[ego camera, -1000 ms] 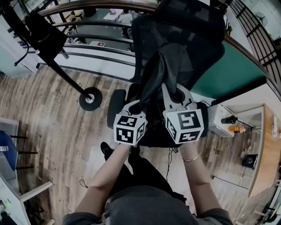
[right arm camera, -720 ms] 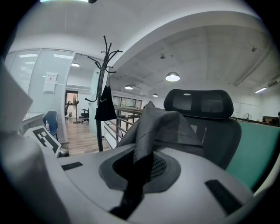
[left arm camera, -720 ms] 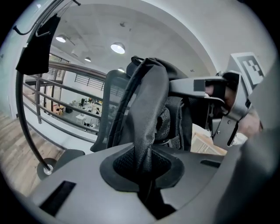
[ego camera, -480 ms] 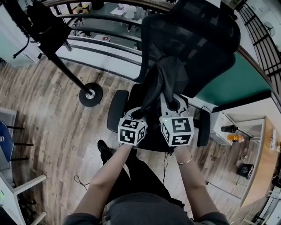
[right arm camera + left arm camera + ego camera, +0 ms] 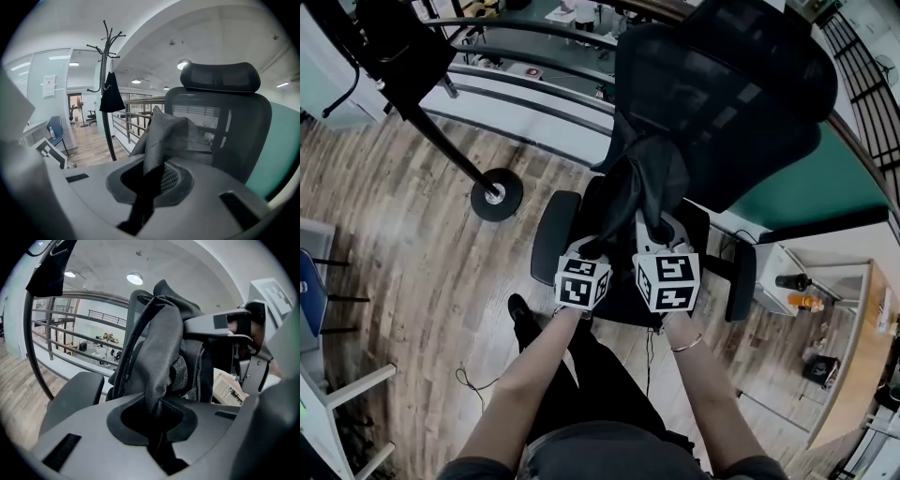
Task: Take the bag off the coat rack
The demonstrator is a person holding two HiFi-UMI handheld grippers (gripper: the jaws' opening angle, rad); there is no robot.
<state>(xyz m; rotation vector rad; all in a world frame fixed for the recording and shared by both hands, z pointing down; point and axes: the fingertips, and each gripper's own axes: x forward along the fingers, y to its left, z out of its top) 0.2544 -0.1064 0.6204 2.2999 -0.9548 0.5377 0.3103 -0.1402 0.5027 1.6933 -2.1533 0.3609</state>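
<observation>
Two grippers are clamped on the bag (image 5: pixel 644 180). The left gripper (image 5: pixel 598 247) pinches a fold of its dark fabric, and the right gripper (image 5: pixel 660 228) nips an edge just beside it. The bag hangs bunched above them, over the seat of a black mesh office chair (image 5: pixel 727 89). It is well apart from the coat rack (image 5: pixel 441 150), which stands on the wood-plank floor (image 5: pixel 389 272) by a railing (image 5: pixel 530 98) and bears another black item (image 5: pixel 111 96). Compared with a second ago, grippers and bag have sunk toward the seat.
</observation>
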